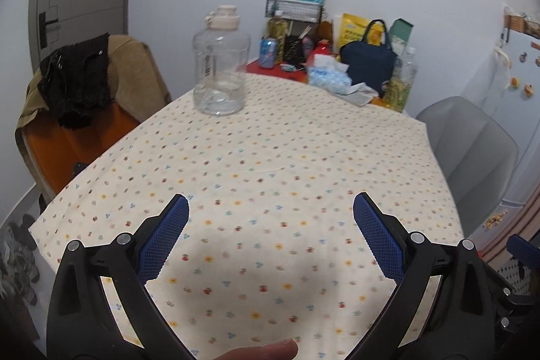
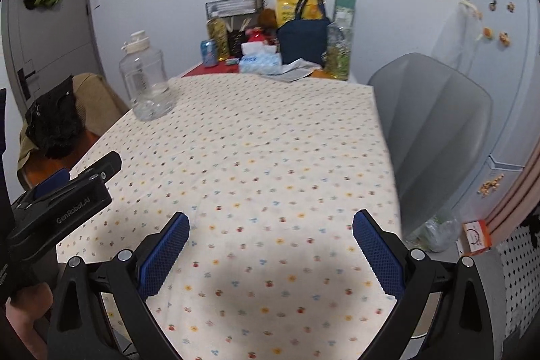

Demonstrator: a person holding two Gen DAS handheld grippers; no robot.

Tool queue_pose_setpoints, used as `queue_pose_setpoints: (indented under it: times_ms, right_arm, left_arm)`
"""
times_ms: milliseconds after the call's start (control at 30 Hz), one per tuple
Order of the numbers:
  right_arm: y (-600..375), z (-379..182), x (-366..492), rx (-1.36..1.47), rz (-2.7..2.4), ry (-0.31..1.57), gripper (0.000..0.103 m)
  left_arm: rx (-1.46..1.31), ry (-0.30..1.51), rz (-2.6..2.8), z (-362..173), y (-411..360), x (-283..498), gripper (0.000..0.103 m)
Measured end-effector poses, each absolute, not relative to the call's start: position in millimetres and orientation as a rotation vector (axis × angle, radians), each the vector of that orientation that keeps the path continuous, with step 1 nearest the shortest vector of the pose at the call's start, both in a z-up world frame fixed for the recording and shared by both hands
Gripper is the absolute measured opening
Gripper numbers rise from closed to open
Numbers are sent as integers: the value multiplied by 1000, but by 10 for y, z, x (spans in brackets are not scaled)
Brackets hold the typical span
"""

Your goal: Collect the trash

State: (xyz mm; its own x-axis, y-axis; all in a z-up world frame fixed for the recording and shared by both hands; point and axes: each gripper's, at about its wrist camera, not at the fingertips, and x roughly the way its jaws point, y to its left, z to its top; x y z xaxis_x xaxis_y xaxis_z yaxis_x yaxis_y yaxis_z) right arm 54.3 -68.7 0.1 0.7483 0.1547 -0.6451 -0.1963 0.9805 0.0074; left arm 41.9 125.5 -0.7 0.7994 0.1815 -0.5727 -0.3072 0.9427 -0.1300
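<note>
In the left wrist view, your left gripper (image 1: 271, 204) hangs over the near end of the surface (image 1: 270, 157), fingers wide apart with nothing between them. A clear jug (image 1: 221, 64) stands on the cloth ahead to the left. At the far end sit a can (image 1: 268, 52), a tissue pack (image 1: 325, 75), crumpled paper (image 1: 359, 93), a blue bag (image 1: 368, 64) and a plastic bottle (image 1: 403, 80), crowded together. A chair with clothes (image 1: 77, 80) is on the left, a grey chair (image 1: 472, 157) on the right.

In the right wrist view, your right gripper (image 2: 271, 221) is also spread wide and empty above the cloth. The left gripper's body (image 2: 60, 208) shows at the left edge. The paper (image 2: 295, 70) lies beside the tissues (image 2: 260, 61); a crumpled bag (image 2: 438, 231) and a small box (image 2: 476, 237) lie on the floor past the grey chair (image 2: 435, 137).
</note>
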Motion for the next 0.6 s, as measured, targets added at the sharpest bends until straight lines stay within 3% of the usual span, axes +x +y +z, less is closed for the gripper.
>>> queue_pose_setpoints:
  times_ms: [600]
  right_arm:
    - [-394, -787, 1418, -85, 247, 857, 95]
  left_arm:
    - [-229, 796, 377, -765, 1564, 1095, 97]
